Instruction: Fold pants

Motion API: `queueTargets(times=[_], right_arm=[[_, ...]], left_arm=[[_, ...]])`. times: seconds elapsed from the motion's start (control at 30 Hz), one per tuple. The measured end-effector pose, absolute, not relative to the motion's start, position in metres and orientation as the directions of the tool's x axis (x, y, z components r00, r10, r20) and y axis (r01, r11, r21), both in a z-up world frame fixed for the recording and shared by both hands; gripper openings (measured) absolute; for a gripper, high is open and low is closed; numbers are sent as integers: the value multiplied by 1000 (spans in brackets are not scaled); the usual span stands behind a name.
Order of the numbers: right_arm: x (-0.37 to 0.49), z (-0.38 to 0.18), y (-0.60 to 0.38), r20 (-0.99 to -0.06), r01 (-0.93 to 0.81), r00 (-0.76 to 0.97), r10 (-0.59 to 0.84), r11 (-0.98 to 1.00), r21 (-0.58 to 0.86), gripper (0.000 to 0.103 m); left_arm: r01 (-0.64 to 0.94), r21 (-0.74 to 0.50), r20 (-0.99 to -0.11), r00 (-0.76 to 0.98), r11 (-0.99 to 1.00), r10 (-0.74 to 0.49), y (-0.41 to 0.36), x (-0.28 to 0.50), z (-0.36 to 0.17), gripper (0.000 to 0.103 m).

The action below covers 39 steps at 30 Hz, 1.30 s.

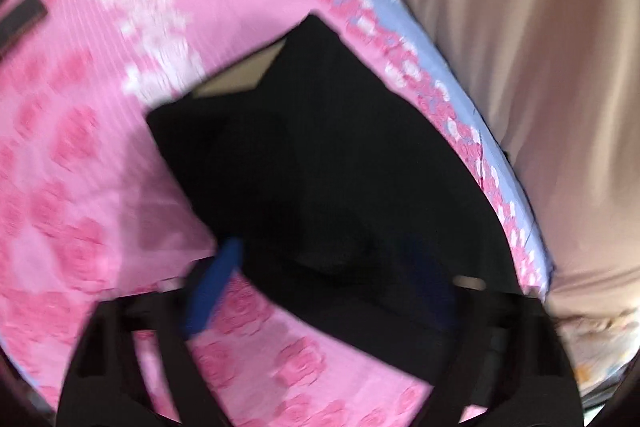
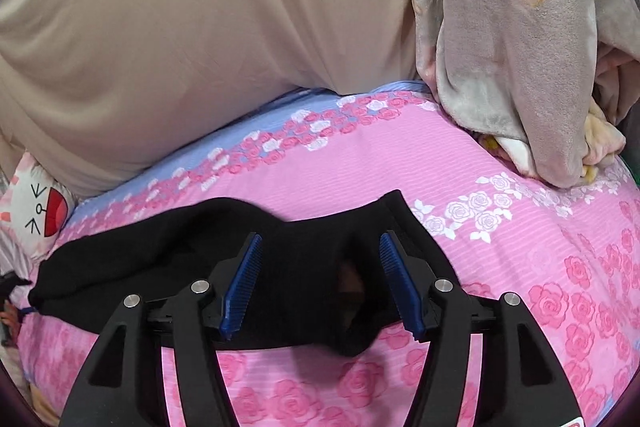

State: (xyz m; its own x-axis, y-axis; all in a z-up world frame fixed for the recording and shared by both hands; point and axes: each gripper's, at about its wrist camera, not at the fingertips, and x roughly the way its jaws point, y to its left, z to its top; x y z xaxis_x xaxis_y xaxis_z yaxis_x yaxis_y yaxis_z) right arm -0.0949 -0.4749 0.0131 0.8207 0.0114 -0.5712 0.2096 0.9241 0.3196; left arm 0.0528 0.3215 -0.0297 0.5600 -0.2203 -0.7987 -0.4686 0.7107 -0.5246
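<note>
Matt black cloth pants (image 2: pixel 168 259) on a smooth rose-print bedsheet (image 2: pixel 500 187); fleecy blanket (image 2: pixel 500 67); ribbed blue plastic pads (image 2: pixel 244 283).

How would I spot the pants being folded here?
Find the pink rose-print bedsheet below the beige curtain. The pants lie on it near the front edge, the only plain black cloth there.

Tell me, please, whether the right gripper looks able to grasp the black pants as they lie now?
Probably yes: the right gripper is open, the black pants lie on the pink bedsheet between its fingers, and nothing covers them.
</note>
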Motion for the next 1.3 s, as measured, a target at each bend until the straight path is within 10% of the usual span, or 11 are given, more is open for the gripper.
queueTargets(times=[0.03, 0.07, 0.3, 0.47, 0.57, 0.77, 1.07, 1.1, 1.17, 1.3], right_arm=[[-98, 16, -471, -563, 210, 827, 10, 922, 325, 60], [-101, 18, -468, -554, 215, 833, 1, 921, 325, 60], [-126, 37, -452, -517, 219, 856, -31, 926, 307, 67], [-125, 16, -450, -541, 236, 841, -3, 902, 361, 71], [-116, -1, -455, -576, 255, 815, 65, 852, 457, 71], [-104, -7, -467, -556, 249, 817, 155, 774, 582, 71], [-9, -23, -463, -704, 361, 669, 237, 724, 587, 71], [-1, -25, -459, -726, 371, 651, 220, 743, 558, 66], [16, -28, -452, -767, 375, 621, 163, 797, 473, 9], [13, 9, -449, -656, 264, 734, 175, 817, 513, 6]], left_arm=[[-473, -526, -804, 546, 707, -233, 322, 58, -33, 21], [-465, -534, -804, 536, 706, -256, 323, 62, -33, 12], [-374, -506, -762, 615, 777, -201, 343, 31, 37, 8], [-478, -356, -891, 433, 803, -138, 352, 37, -36, 24], [-507, -296, -882, 470, 810, -28, 341, 24, -22, 43], [-599, -164, -806, 539, 784, 243, 319, 3, 43, 47], [-283, -139, -794, 604, 949, 64, 198, 30, 57, 61], [-244, -140, -803, 595, 960, 34, 183, 34, 50, 61], [-212, -142, -812, 583, 967, 8, 167, 37, 40, 61], [-188, -136, -828, 561, 973, -7, 148, 44, 31, 61]])
